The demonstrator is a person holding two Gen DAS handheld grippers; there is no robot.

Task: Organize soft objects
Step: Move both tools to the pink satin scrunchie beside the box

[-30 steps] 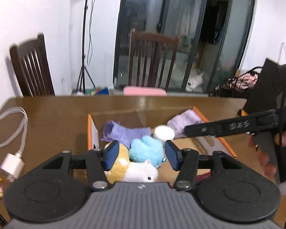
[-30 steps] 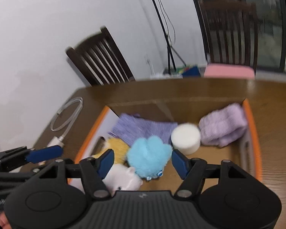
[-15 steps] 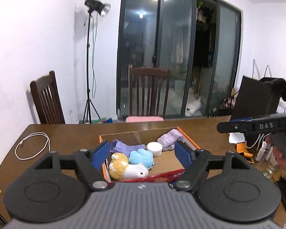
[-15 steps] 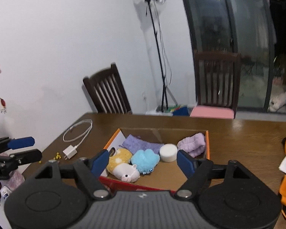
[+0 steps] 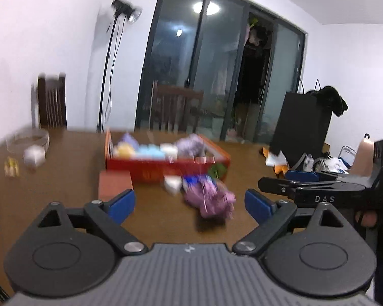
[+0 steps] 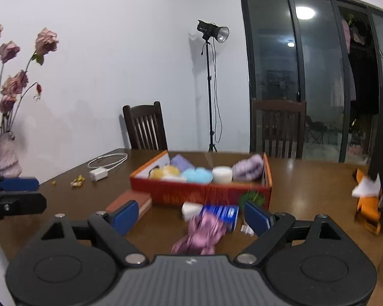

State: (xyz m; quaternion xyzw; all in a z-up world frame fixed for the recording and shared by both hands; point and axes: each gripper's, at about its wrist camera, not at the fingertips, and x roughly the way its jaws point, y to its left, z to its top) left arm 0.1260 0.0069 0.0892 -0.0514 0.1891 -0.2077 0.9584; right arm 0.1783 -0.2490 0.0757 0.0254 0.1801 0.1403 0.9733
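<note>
The counter (image 6: 306,178) is carrying everything, so the approach is needing a low, level sweep along its wooden top. Beyond both sets of jaws, the orange box (image 6: 199,195) is sitting with soft things already inside: a yellow plush (image 6: 166,171), a blue plush (image 6: 198,174), a lilac knit piece (image 6: 249,169), a folded purple cloth (image 6: 180,162) and a white round pad (image 6: 222,174).

The left gripper (image 5: 189,205) and the right gripper (image 6: 189,216) are both standing with jaws spread wide and nothing between the pads; the jaws have just been opening.

The pink-purple soft bundle (image 6: 203,233) is lying loose on the counter, short of the box, just ahead of the right jaws and roughly centred on their gap; in the left view (image 5: 212,200) it is sitting ahead and slightly toward the right pad. It is looking like the next piece to collect.

To do this well, I would be keeping the right jaws wide until the bundle is fully between the pads, then squeezing low on its bulk, since floppy fabric is likely to slip or trail. The blue packet (image 6: 223,214) and white block (image 6: 191,210) are lying just beyond it, so the pads should be stopping short of them.
</note>
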